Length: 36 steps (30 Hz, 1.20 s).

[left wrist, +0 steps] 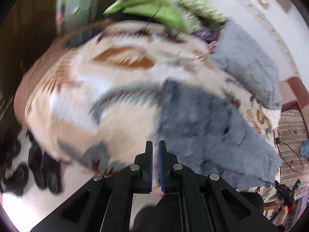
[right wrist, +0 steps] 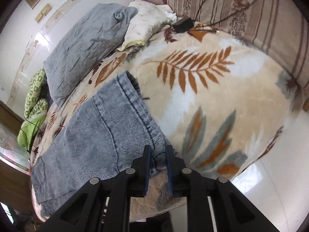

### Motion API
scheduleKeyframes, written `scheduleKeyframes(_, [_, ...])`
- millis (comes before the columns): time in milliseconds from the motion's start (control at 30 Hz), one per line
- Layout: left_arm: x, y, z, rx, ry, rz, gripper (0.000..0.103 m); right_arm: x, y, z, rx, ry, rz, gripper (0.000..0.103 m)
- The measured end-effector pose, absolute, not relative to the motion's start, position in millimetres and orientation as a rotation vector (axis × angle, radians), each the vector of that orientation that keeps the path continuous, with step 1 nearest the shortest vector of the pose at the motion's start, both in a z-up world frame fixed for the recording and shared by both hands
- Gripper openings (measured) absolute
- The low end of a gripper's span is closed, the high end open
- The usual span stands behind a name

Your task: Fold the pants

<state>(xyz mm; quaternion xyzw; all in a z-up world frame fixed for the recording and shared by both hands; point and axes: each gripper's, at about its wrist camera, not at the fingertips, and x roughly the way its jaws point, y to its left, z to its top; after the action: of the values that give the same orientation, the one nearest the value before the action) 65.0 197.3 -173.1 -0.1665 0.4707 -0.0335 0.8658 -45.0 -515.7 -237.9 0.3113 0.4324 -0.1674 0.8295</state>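
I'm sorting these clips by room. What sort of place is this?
Probably a bedroom: the pants lie on a bed's leaf-print blanket, with a pillow and a grey quilt behind.

The pants (right wrist: pixel 100 131) are faded blue with thin stripes, and the blanket (right wrist: pixel 222 96) is cream with orange and grey-blue leaves.

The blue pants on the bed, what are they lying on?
The pants lie on a cream leaf-print blanket. What the blanket covers is hidden. The right gripper pinches their edge.
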Motion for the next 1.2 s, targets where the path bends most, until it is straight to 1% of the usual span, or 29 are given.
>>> scheduleKeyframes(33, [68, 191, -167, -0.326, 0.963, -0.079, 0.013, -44, -514, -233, 0.645, 0.927, -0.375, 0.02])
scheduleKeyframes(67, [72, 185, -162, -0.299, 0.939, -0.082, 0.029, -41, -511, -227, 0.623, 0.931, -0.394, 0.02])
scheduleKeyframes(100, [77, 178, -159, -0.278, 0.923, -0.078, 0.051, -40, -507, -220, 0.588, 0.925, -0.413, 0.02])
scheduleKeyframes(133, [80, 174, -158, -0.272, 0.919, -0.072, 0.059, -38, -500, -212, 0.557, 0.916, -0.427, 0.021])
scheduleKeyframes(167, [83, 170, -159, -0.279, 0.919, -0.069, 0.062, -36, -494, -205, 0.52, 0.908, -0.436, 0.021])
scheduleKeyframes(267, [81, 163, -173, -0.352, 0.973, -0.116, 0.063, -35, -475, -183, 0.443, 0.872, -0.393, 0.021])
scheduleKeyframes(300, [78, 161, -181, -0.365, 0.998, -0.123, 0.067, -36, -469, -178, 0.439, 0.858, -0.358, 0.021])
scheduleKeyframes(333, [75, 160, -192, -0.38, 1.039, -0.129, 0.069, -36, -462, -173, 0.428, 0.847, -0.318, 0.025])
scheduleKeyframes(400, [68, 155, -210, -0.408, 1.099, -0.134, 0.069, -34, -451, -166, 0.364, 0.834, -0.319, 0.039])
scheduleKeyframes(433, [68, 154, -220, -0.434, 1.137, -0.135, 0.069, -34, -447, -165, 0.334, 0.829, -0.336, 0.062])
scheduleKeyframes(467, [70, 152, -225, -0.455, 1.155, -0.135, 0.069, -35, -443, -165, 0.311, 0.815, -0.352, 0.075])
scheduleKeyframes(600, [75, 144, -237, -0.548, 1.193, -0.143, 0.069, -34, -434, -173, 0.356, 0.815, -0.297, 0.075])
scheduleKeyframes(767, [74, 122, -226, -0.635, 1.214, -0.24, 0.069, -33, -424, -188, 0.376, 0.841, -0.264, 0.075])
scheduleKeyframes(867, [71, 108, -224, -0.632, 1.224, -0.242, 0.069, -34, -422, -197, 0.399, 0.842, -0.245, 0.075])
scheduleKeyframes(1033, [88, 105, -237, -0.741, 1.225, -0.221, 0.068, -32, -419, -203, 0.404, 0.837, -0.232, 0.075])
scheduleKeyframes(1133, [101, 96, -246, -0.8, 1.238, -0.223, 0.057, -36, -422, -204, 0.41, 0.823, -0.234, 0.075])
scheduleKeyframes(1167, [104, 98, -248, -0.823, 1.235, -0.23, 0.049, -37, -423, -204, 0.414, 0.821, -0.239, 0.075])
scheduleKeyframes(1200, [106, 97, -249, -0.845, 1.223, -0.227, 0.047, -38, -426, -206, 0.424, 0.819, -0.242, 0.075])
